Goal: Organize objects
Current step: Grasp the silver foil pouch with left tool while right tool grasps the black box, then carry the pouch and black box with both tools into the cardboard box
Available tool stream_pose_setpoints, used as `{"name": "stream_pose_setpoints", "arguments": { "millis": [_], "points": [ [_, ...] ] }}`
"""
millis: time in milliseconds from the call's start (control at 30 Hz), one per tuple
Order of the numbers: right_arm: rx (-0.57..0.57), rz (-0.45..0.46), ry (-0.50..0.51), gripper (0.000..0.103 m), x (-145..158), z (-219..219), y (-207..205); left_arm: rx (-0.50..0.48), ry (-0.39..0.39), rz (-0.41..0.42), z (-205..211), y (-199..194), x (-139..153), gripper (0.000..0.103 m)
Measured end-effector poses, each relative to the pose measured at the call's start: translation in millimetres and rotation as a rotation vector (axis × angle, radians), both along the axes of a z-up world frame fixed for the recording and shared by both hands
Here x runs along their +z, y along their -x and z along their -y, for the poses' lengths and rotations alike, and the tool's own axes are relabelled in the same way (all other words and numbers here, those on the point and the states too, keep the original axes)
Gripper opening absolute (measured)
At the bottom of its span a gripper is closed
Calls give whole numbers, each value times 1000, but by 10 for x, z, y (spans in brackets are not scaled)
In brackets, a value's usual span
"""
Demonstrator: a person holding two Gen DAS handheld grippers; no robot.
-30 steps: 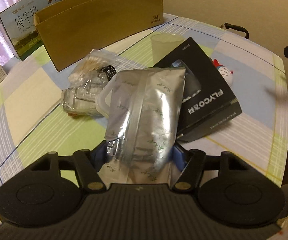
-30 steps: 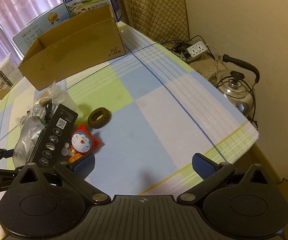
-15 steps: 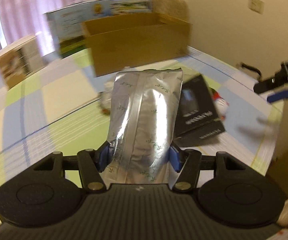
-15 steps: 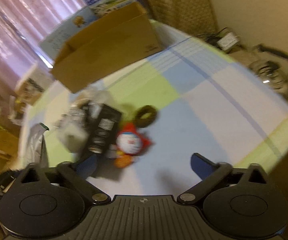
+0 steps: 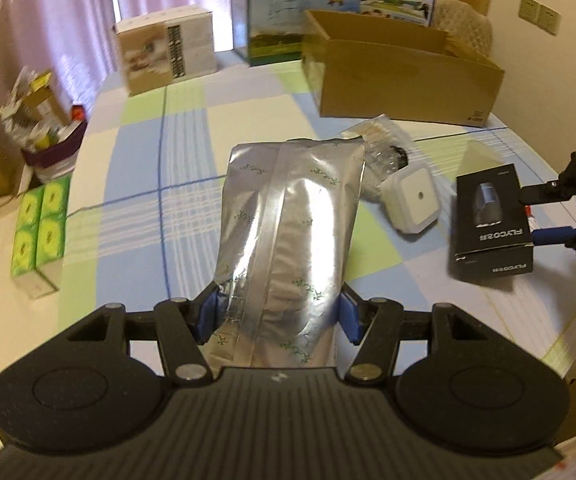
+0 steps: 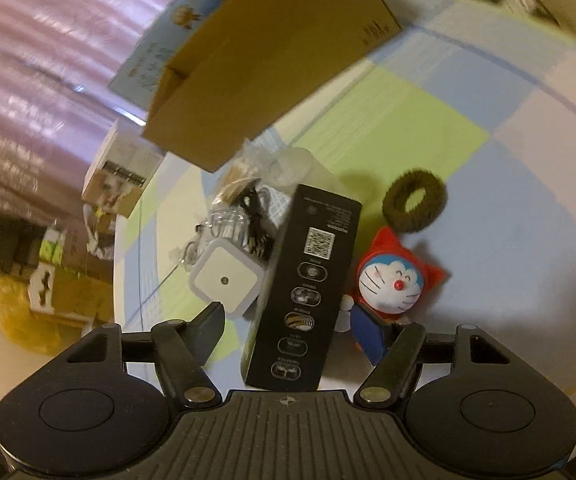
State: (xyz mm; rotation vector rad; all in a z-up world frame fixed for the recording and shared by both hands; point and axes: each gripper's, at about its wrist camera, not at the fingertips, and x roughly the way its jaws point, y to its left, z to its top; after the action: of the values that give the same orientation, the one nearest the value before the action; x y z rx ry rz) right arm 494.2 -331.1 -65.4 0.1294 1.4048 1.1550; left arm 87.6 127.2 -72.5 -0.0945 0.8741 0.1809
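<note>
Silver foil pouch [image 5: 288,236] is clamped between the blue-padded fingers of the left gripper [image 5: 277,314], raised above the checked tablecloth [image 5: 191,120]. A black rectangular carton [image 6: 302,292] is straddled, ungripped, by the spread right gripper [image 6: 296,332].

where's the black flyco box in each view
Left wrist: black box lies flat at the right on the tablecloth, beside the right gripper.
Right wrist: black box at bottom center, between the open fingers.
Shared landmark: white square night light, just left of the box in both.
</note>
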Motion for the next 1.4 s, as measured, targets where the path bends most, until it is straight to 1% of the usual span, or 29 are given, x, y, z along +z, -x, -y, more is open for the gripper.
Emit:
{"name": "stream_pose_setpoints", "arguments": {
  "millis": [67, 133, 233, 267, 300, 333, 367, 433, 567, 633, 733, 867, 967, 1033, 1267, 1400],
  "points": [
    [-14, -35, 15, 68, -70, -58, -30, 15, 7, -6, -17, 41, -5, 55],
    [-24, -43, 4, 67, -99, -102, -54, 24, 6, -13, -11, 57, -7, 55],
    [-27, -18, 3, 54, -93, -187, -59, 33, 9, -16, -12, 83, -4, 55],
    [-17, -12, -5, 41, -86, -203, -49, 35, 9, -16, -11, 90, -3, 55],
    [-3, -3, -8, 41, -69, -228, -41, 36, 10, -16, -14, 94, 1, 55],
    [21, 24, -7, 41, -25, -268, -18, 38, 12, -16, -15, 101, 5, 55],
    [45, 61, -7, 41, 13, -294, 19, 67, 15, -14, -20, 103, 9, 55],
    [107, 158, 12, 41, 140, -373, 117, 70, 20, -11, -30, 112, 21, 55],
    [300, 369, 105, 41, 429, -534, 382, 70, 25, -9, -40, 134, 32, 55],
    [394, 459, 148, 41, 500, -587, 534, 74, 33, -9, -52, 142, 33, 55],
    [456, 543, 189, 41, 430, -628, 735, 80, 43, -10, -67, 156, 35, 55],
    [476, 607, 219, 41, 258, -686, 902, 89, 46, -13, -85, 199, 48, 55],
    [483, 633, 222, 41, 210, -703, 951, 99, 44, -15, -99, 239, 62, 55],
    [484, 632, 202, 41, 231, -666, 952, 104, 49, -15, -112, 265, 77, 55],
    [465, 611, 130, 40, 499, -435, 971, 97, 60, -6, -94, 247, 151, 55],
    [446, 603, 109, 40, 618, -309, 938, 69, 58, 7, -14, 143, 230, 55]
  ]
}}
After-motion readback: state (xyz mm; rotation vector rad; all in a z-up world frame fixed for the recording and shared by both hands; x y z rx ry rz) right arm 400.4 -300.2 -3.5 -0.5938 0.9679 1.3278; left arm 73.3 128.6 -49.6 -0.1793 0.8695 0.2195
